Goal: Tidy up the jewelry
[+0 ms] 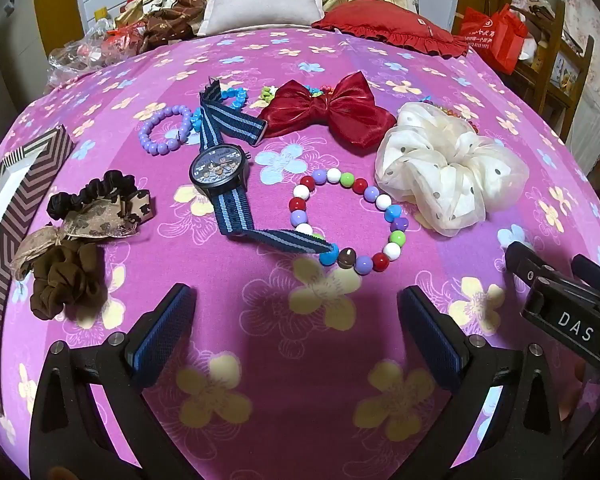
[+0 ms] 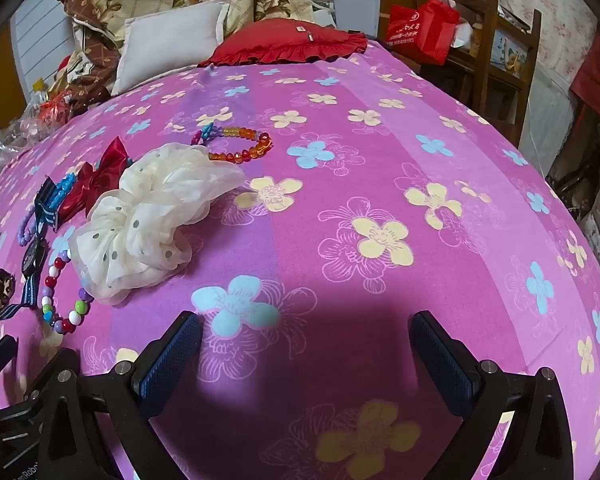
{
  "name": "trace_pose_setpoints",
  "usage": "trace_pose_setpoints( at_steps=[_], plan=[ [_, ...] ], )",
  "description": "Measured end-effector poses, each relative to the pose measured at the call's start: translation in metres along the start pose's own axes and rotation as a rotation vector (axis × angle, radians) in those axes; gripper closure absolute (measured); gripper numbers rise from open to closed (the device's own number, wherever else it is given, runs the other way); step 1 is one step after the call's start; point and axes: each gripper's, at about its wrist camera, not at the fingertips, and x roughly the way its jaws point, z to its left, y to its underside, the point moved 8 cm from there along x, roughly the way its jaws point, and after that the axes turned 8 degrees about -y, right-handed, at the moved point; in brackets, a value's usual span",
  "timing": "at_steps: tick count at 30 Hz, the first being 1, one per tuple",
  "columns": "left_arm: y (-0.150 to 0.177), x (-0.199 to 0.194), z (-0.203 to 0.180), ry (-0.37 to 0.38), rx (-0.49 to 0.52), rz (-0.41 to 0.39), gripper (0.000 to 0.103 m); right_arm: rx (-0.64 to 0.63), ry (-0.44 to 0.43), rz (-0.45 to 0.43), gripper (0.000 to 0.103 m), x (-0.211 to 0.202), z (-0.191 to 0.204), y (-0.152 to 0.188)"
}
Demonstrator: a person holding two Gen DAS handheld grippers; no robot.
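Jewelry and hair items lie on a pink flowered bedsheet (image 1: 300, 360). A blue-strapped watch (image 1: 220, 172), a multicolour bead bracelet (image 1: 348, 220), a purple bead bracelet (image 1: 166, 130), a red bow (image 1: 332, 110), a white dotted scrunchie (image 1: 448, 168) and brown scrunchies (image 1: 80, 248) show in the left wrist view. My left gripper (image 1: 296, 308) is open and empty, just short of the bead bracelet. My right gripper (image 2: 304, 336) is open and empty over bare sheet, right of the white scrunchie (image 2: 152, 220). An orange bead bracelet (image 2: 240, 144) lies beyond it.
A striped box (image 1: 12, 208) with a white inside sits at the left edge. Pillows (image 1: 260, 0) and a red cushion (image 1: 392, 28) line the far end of the bed. A wooden chair (image 2: 500, 52) with a red bag stands at the right.
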Motion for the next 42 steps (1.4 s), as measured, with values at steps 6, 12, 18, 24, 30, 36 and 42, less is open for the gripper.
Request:
trace_pose_setpoints(
  at_steps=[6,12,18,24,30,36,42],
  plan=[
    [0.001,-0.001,0.0,0.01,0.015,0.005,0.0,0.003,0.002,-0.003,0.0,-0.001,0.0,-0.004],
    [0.02,-0.028,0.015,0.023,0.015,-0.008,0.006,0.006,0.002,0.004,0.0,0.0,-0.002,-0.008],
    [0.038,-0.091,0.064,-0.061,0.026,-0.192,0.006,-0.028,-0.016,0.027,0.0,0.004,0.0,-0.01],
    [0.058,-0.134,0.116,-0.135,-0.003,-0.288,0.006,0.008,0.002,0.052,0.002,-0.009,0.011,0.012],
    [0.08,-0.154,0.151,-0.15,-0.043,-0.307,0.006,-0.012,-0.012,-0.092,0.012,-0.073,0.037,0.051],
    [0.102,-0.147,0.173,-0.144,-0.077,-0.254,0.006,0.109,-0.057,-0.2,0.02,-0.135,0.042,0.073],
    [0.114,-0.152,0.182,-0.13,-0.097,-0.238,0.006,0.175,-0.096,-0.202,0.021,-0.16,0.047,0.078]
  ],
)
